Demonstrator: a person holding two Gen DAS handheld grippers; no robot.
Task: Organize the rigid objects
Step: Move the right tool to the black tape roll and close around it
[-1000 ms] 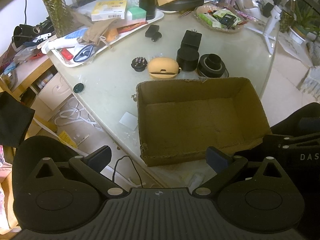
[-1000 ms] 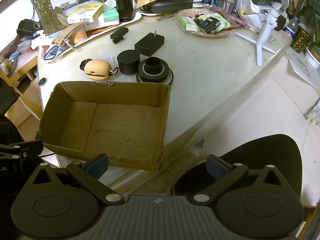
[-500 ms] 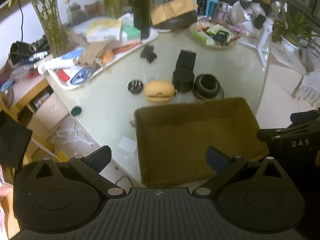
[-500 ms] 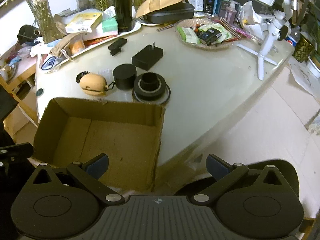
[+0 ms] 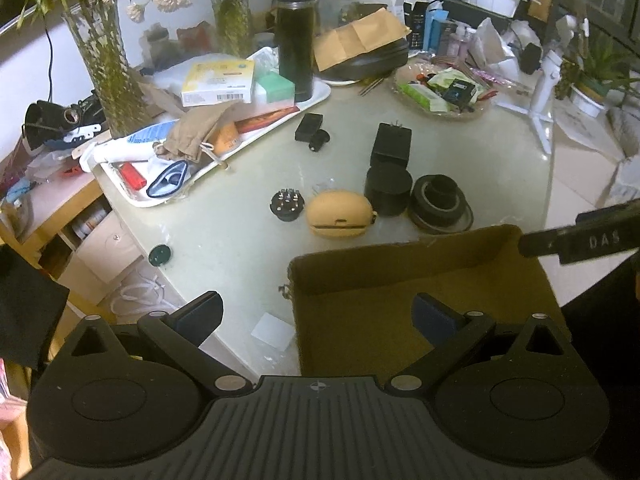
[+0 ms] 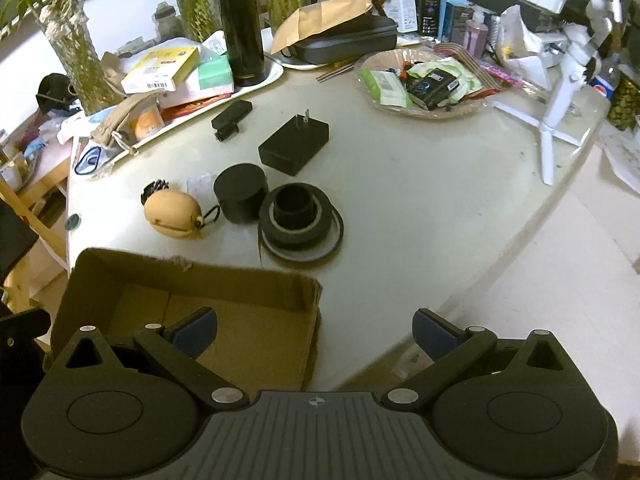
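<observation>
Currently I have both tongs spread wide with nothing between the pads. The left tongs hang over the near-left corner of the cardboard box, one pad over bare table and the other over the box interior. The right tongs hang over the box's near-right corner, the right pad out past the table edge.

The box sits open and empty at the near edge of the table. Just beyond its far wall, in a row, I see:
- a tan oval case, on its side;
- a black cylinder, just beside the case;
- a black tape roll, lying flat beside the cylinder.

Behind the cylinder stands a black power adapter, prongs up in the left view. A small round black plug-like part lies left of the case; I cannot tell exactly what it is. A small black clip-shaped item lies farther back, near a cluttered white tray.
</observation>
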